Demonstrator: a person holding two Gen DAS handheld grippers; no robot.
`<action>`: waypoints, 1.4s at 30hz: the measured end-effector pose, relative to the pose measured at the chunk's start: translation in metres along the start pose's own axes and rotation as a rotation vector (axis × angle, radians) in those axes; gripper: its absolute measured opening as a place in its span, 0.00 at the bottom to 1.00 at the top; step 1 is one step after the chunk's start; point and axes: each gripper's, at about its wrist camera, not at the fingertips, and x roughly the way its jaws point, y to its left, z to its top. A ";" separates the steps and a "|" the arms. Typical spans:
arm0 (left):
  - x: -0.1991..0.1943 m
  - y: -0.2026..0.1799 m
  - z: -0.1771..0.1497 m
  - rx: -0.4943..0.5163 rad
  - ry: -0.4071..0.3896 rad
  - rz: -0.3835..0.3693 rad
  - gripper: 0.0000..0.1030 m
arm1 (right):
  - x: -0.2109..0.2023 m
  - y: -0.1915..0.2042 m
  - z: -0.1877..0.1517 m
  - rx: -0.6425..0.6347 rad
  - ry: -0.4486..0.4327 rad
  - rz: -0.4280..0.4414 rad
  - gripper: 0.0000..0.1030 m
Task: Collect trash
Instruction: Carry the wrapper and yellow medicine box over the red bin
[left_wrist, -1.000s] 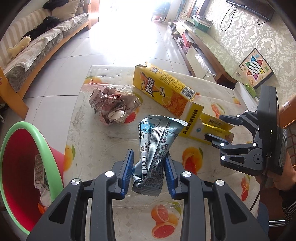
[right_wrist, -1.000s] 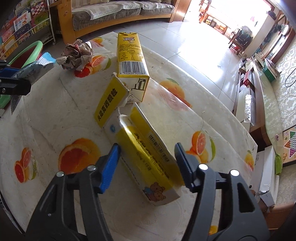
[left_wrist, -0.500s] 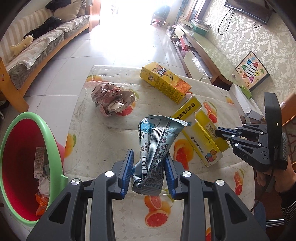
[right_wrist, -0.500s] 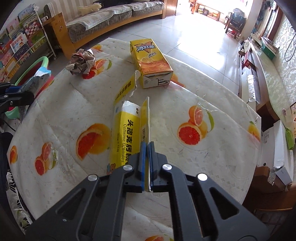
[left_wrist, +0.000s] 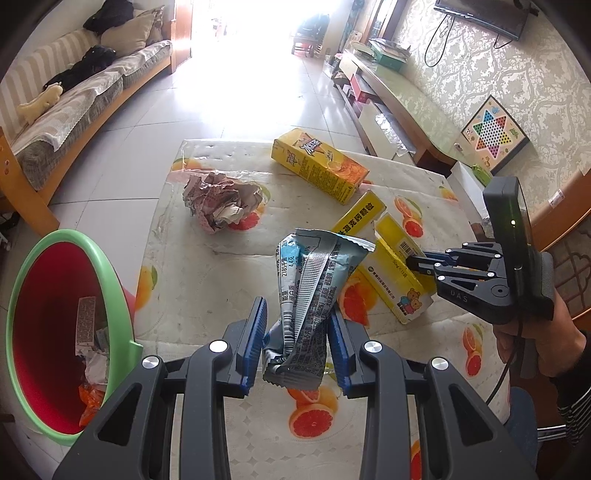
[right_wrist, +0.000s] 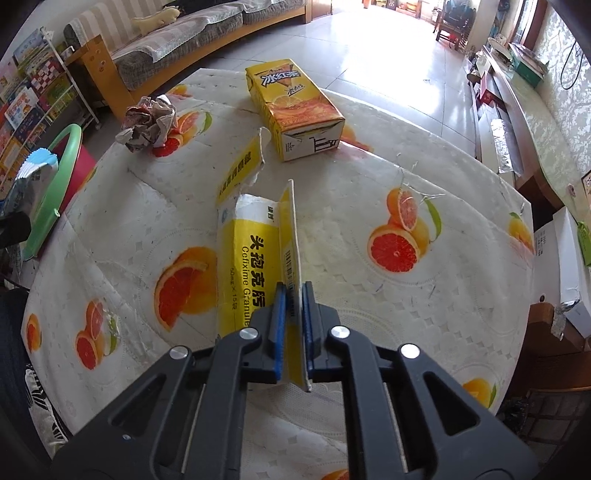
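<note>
My left gripper (left_wrist: 297, 343) is shut on a crumpled silver-blue snack wrapper (left_wrist: 314, 291), held above the table's near left side. My right gripper (right_wrist: 293, 332) is shut on a side flap of the torn yellow medicine box (right_wrist: 245, 269), which lies in the middle of the table; the same box (left_wrist: 391, 269) and the right gripper (left_wrist: 413, 263) show in the left wrist view. A yellow drink carton (right_wrist: 291, 107) lies on its side farther back. A ball of crumpled paper (right_wrist: 149, 122) sits at the far left of the table.
A red bin with a green rim (left_wrist: 62, 325) stands on the floor left of the table and holds some trash. The table wears an orange-print cloth (right_wrist: 406, 295). A sofa (left_wrist: 74, 99) lines the left wall, a low TV cabinet (left_wrist: 402, 99) the right.
My right gripper closed on the medicine box's flap and rolled, turning the box. My left gripper, still holding the wrapper, drifted back and up slightly, so more of the bin shows.
</note>
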 end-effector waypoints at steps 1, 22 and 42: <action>-0.002 0.001 0.000 0.000 -0.005 0.002 0.30 | -0.005 0.002 -0.003 -0.001 -0.009 0.000 0.06; -0.090 0.053 -0.018 -0.056 -0.149 0.044 0.30 | -0.146 0.084 -0.015 0.096 -0.332 -0.073 0.06; -0.117 0.209 -0.050 -0.239 -0.130 0.178 0.32 | -0.113 0.244 0.054 -0.062 -0.337 0.068 0.06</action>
